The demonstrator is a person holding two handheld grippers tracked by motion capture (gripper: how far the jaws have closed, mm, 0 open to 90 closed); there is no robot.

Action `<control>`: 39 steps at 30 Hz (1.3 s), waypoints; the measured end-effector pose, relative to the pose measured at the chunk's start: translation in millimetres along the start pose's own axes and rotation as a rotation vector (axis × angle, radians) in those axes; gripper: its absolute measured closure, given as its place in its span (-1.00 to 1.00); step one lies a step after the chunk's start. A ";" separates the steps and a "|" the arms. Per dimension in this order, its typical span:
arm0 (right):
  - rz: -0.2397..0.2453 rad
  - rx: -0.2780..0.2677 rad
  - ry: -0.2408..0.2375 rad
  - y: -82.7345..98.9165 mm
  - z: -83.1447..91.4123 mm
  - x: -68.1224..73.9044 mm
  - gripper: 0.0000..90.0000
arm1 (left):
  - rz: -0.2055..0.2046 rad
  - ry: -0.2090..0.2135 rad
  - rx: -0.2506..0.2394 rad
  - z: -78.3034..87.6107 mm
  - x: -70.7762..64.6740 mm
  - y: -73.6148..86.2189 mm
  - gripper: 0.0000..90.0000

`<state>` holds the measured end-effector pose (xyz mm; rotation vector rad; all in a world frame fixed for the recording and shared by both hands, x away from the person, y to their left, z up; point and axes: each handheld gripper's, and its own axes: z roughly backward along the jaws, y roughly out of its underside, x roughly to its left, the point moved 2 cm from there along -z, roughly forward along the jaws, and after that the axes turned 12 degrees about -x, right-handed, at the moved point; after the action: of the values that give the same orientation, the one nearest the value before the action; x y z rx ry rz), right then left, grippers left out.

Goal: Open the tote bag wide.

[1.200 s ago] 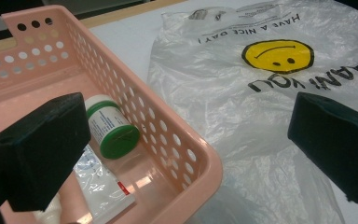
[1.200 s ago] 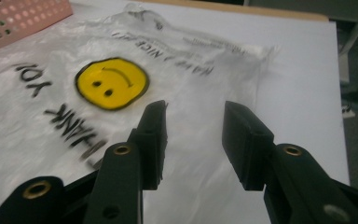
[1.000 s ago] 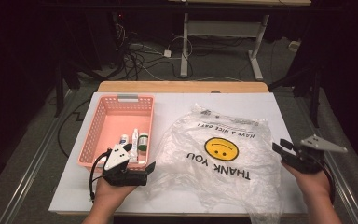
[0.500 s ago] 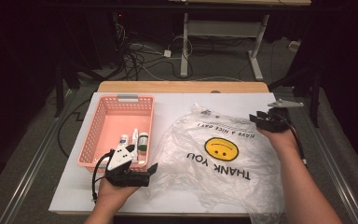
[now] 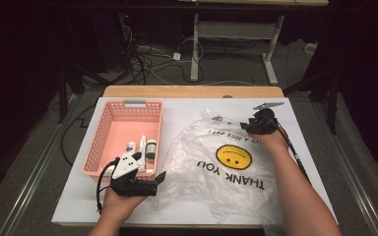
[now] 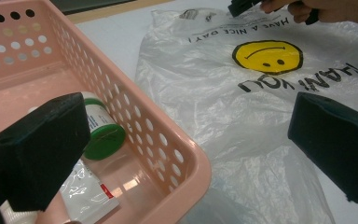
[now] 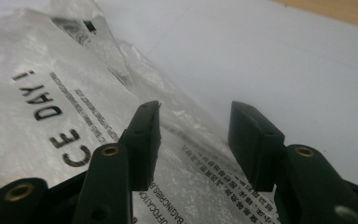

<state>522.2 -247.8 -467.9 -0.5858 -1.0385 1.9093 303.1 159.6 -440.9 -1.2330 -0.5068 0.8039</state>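
Right tongs [image 5: 250, 125] now over plastic bag [image 5: 226, 167], seemingly untouched, opening.

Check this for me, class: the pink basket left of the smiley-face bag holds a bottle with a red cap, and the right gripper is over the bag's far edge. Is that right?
Not quite. The bottle's cap is green, not red, as the left gripper view shows. The rest stands: the pink basket lies left of the smiley-face bag, and the right gripper is over the bag's far edge.
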 end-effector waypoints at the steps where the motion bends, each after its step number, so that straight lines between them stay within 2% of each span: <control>1: 0.002 0.017 0.003 1.9 -2.9 0.2 0.25 | 0.000 0.000 0.001 -0.1 -0.2 0.0 -1.00; 5: 0.017 0.067 0.024 11.6 -11.6 0.2 0.51 | 0.003 0.003 -0.001 0.2 -0.7 -0.3 -1.00; 8: 0.015 0.058 0.037 12.3 -11.3 0.1 0.88 | 0.001 0.005 -0.001 0.8 -1.1 -0.5 -1.00; 10: 0.032 0.063 0.042 12.1 -11.7 2.1 1.00 | 0.002 0.007 -0.003 1.1 -1.6 -0.7 -1.00; 15: 0.017 0.055 0.043 11.8 -10.9 0.9 1.00 | 0.002 0.008 -0.007 1.9 -1.6 -1.3 -1.00; 18: -0.012 0.006 0.080 7.0 -5.4 -5.6 1.00 | 0.003 0.011 -0.008 2.1 -1.7 -1.2 -1.00; 24: -0.050 -0.039 0.173 1.9 15.1 -36.5 1.00 | -0.004 0.020 -0.015 2.8 -1.4 -1.8 -1.00; 31: -0.111 -0.038 0.289 19.9 44.1 -78.6 1.00 | -0.004 0.024 -0.016 2.1 -2.1 -1.8 -1.00; 34: -0.133 -0.025 0.314 28.9 50.6 -88.1 1.00 | -0.004 0.026 -0.016 1.6 -2.6 -1.6 -1.00; 37: -0.154 -0.030 0.309 34.6 53.8 -91.7 1.00 | -0.006 0.026 -0.019 1.4 -2.4 -1.3 -1.00; 38: -0.156 -0.037 0.308 35.0 55.0 -92.0 0.96 | -0.006 0.027 -0.018 1.2 -2.2 -1.3 -1.00; 39: -0.159 -0.052 0.300 33.7 56.8 -91.4 0.81 | -0.006 0.026 -0.019 1.2 -1.9 -1.4 -1.00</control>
<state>513.2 -360.2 -465.3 -0.7692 -0.9127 1.6019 301.4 158.7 -439.1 -1.2576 -0.4980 0.7786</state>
